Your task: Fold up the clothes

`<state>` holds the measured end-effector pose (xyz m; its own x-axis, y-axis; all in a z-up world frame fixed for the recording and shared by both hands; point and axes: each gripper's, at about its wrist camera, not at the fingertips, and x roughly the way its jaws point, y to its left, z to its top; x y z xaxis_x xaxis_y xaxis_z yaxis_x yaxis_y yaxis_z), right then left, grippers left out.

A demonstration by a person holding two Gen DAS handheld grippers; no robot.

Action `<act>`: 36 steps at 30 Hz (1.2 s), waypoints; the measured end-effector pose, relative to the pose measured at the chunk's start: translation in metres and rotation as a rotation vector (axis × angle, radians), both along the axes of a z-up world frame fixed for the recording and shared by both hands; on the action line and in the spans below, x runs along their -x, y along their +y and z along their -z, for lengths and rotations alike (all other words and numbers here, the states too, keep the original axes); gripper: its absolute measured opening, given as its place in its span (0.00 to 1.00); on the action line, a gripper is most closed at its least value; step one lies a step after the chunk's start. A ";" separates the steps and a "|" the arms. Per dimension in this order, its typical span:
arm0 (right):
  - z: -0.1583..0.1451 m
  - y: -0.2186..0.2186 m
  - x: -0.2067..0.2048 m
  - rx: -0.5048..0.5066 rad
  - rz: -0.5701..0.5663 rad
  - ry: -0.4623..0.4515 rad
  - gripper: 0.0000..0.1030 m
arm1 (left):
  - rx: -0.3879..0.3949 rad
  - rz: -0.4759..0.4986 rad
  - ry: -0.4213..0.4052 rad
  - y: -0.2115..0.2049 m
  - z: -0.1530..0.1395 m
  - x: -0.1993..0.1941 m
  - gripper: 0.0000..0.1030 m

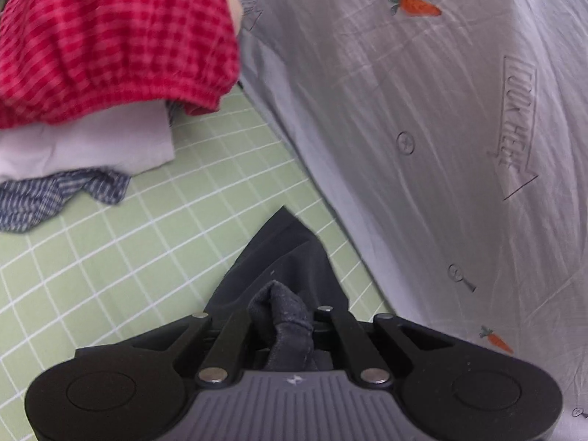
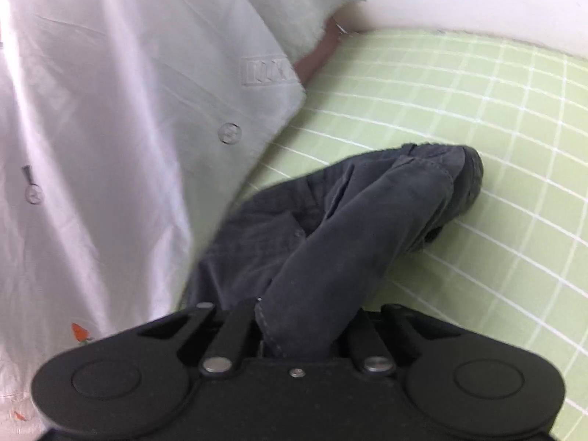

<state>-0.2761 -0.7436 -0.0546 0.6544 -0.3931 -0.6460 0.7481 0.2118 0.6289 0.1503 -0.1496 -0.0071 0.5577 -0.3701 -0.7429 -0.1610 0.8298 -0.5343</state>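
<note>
Both my grippers, left (image 1: 283, 334) and right (image 2: 301, 330), had fingers clamped on the dark grey garment (image 2: 349, 220), which ran forward from them over the green gridded tabletop (image 2: 477, 117).

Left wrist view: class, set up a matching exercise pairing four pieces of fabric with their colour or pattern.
Things:
1. garment in the gripper
2. top cloth on the pile
3. bottom cloth of the pile
4. table cover

Descriptions:
A. green with white grid
B. red checks
C. dark grey
D. blue and white stripes

Pairs: 1-C, 2-B, 3-D, 4-A
</note>
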 end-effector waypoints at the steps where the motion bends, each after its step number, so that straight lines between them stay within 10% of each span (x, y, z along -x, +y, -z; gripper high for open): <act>1: -0.014 0.000 -0.002 0.037 -0.004 -0.029 0.06 | 0.027 -0.001 -0.036 0.002 -0.011 -0.004 0.04; 6: -0.071 0.031 0.032 0.254 -0.020 -0.196 0.06 | 0.129 -0.009 -0.203 0.024 -0.060 0.005 0.04; 9: -0.059 0.060 0.047 0.349 -0.060 -0.058 0.07 | 0.093 -0.013 -0.212 0.040 -0.056 0.026 0.06; 14: 0.038 0.076 0.067 0.154 -0.155 0.391 0.39 | -0.132 -0.042 0.049 0.063 0.029 0.072 0.24; 17: 0.064 0.082 0.090 0.019 -0.111 0.339 0.60 | -0.135 -0.058 0.151 0.079 0.060 0.106 0.39; 22: 0.069 0.089 0.089 -0.016 -0.112 0.340 0.79 | -0.068 -0.127 0.157 0.101 0.072 0.160 0.68; 36: 0.076 0.080 0.095 -0.074 -0.055 0.299 0.86 | 0.277 -0.341 0.263 0.121 0.076 0.223 0.76</act>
<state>-0.3716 -0.6633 -0.1307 0.4498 -0.3071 -0.8387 0.8910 0.2189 0.3977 -0.0723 -0.0285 -0.0834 0.4881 -0.4027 -0.7743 -0.5569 0.5394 -0.6316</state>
